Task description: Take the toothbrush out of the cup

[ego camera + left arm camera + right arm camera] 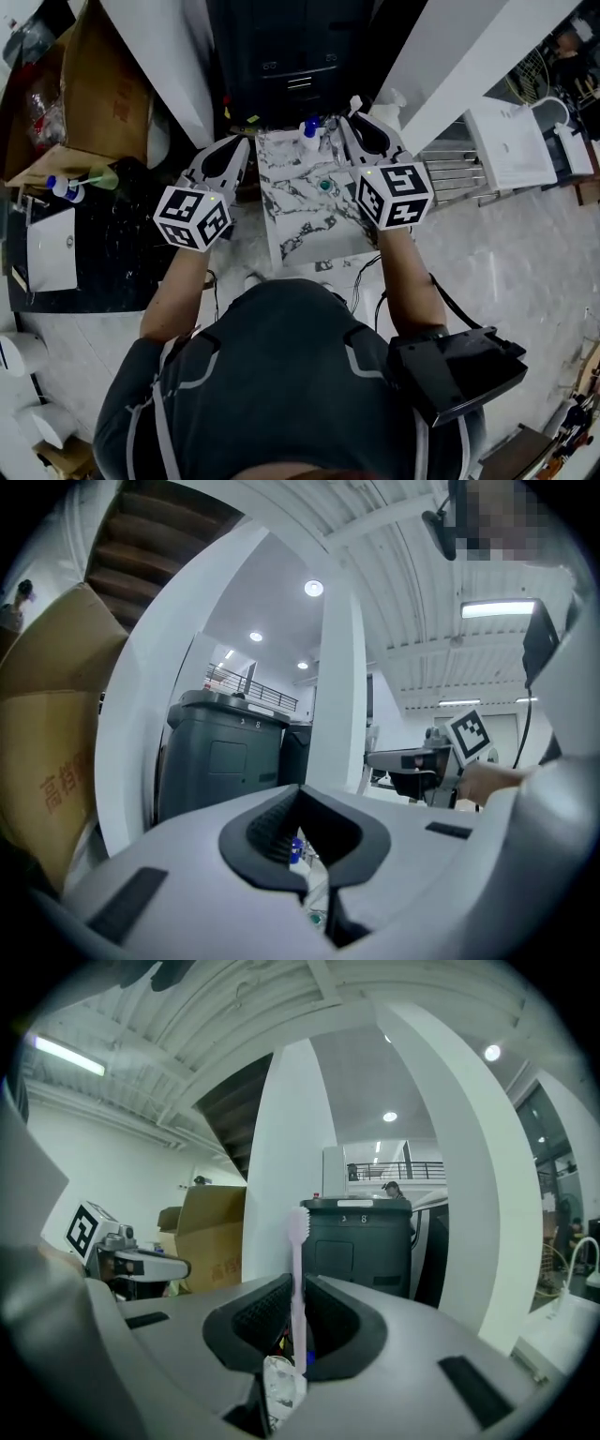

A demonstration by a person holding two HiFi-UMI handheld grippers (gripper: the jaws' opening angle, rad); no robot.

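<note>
A pale pink toothbrush (pixel 298 1269) stands upright between the pads of my right gripper (pixel 298 1283), bristles on top; the gripper is shut on its handle. In the head view that gripper (pixel 353 120) hovers over the far edge of the marble-topped table (pixel 300 220), and the brush's pale tip (pixel 355 103) shows just beyond its jaws. The white cup (pixel 309 142), with something blue in it, stands at the table's far edge, left of and apart from the brush. My left gripper (pixel 240 142) hangs over the table's left edge, jaws together and empty; between them I glimpse the cup (pixel 316 885).
A dark grey bin (pixel 291 47) stands behind the table between white columns. At the left are a cardboard box (pixel 84 84) and a black counter (pixel 112 244) with a bottle (pixel 64 188). A metal rack (pixel 459 173) and a white sink (pixel 516 141) are at the right.
</note>
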